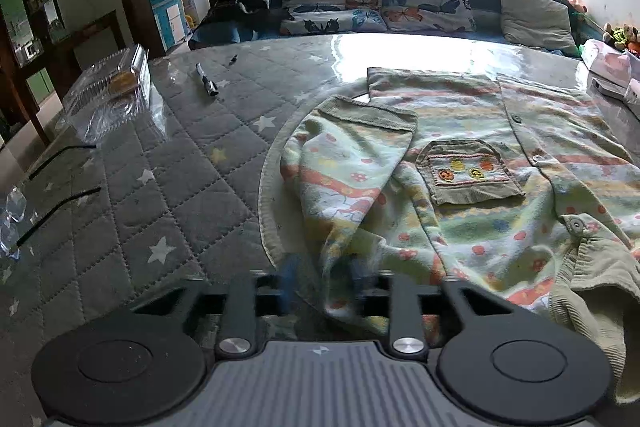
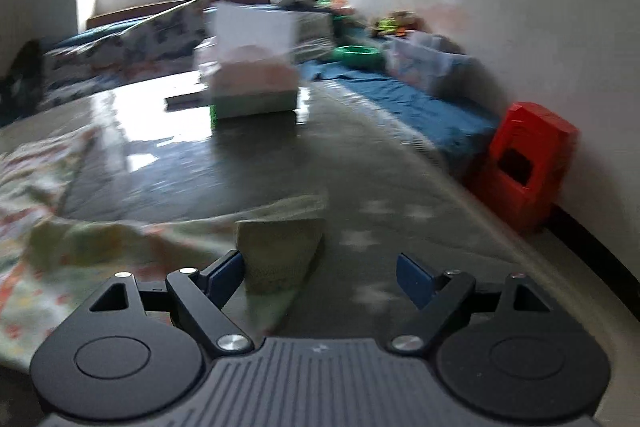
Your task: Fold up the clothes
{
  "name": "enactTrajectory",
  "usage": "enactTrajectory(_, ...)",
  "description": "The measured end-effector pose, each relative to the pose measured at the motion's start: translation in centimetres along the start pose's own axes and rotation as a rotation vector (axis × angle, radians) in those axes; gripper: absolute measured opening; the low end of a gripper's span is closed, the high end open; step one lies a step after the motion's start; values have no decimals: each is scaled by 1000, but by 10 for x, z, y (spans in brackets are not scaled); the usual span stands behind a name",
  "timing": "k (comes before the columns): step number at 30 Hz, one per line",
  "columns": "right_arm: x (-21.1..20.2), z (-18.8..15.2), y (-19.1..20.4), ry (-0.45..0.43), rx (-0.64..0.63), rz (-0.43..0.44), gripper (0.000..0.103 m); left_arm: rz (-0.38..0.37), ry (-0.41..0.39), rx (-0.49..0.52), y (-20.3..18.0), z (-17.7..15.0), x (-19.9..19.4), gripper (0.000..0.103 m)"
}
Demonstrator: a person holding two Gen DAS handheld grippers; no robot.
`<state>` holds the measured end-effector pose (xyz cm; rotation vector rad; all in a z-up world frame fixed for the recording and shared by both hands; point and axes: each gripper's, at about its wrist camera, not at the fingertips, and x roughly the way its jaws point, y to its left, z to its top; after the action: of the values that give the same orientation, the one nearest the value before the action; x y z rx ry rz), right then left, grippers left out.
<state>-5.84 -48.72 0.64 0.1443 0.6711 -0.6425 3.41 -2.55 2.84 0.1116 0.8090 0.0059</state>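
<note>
Left claw at bottom centre, blurred, partly parted, sleeve draped between pads, grip unclear | right claw wide apart, cuff beside its left pad, unheld | baby jacket spread mid-frame on table | risk: sleeve slides back, undoing fold

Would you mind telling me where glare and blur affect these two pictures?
Left wrist view: window glare whitens the table beyond the patterned garment, which is sharp; only the fabric near the jaws smears. Right wrist view: motion blur throughout, softening the box and red stool; the window is overexposed.
</note>
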Motion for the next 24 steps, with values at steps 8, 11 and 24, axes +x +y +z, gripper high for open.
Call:
enactTrajectory(8, -14, 3, -31, -29, 58, -50, 85, -62, -65, 53, -25, 11, -23, 56)
enactTrajectory(11, -21, 8, -22, -59, 49, 34, 85, -100, -90, 98, -45, 17, -31, 57)
enactTrajectory(24, -2, 8, -13, 11, 20, 95, 81, -374, -102, 324, -149, 14, -41, 55)
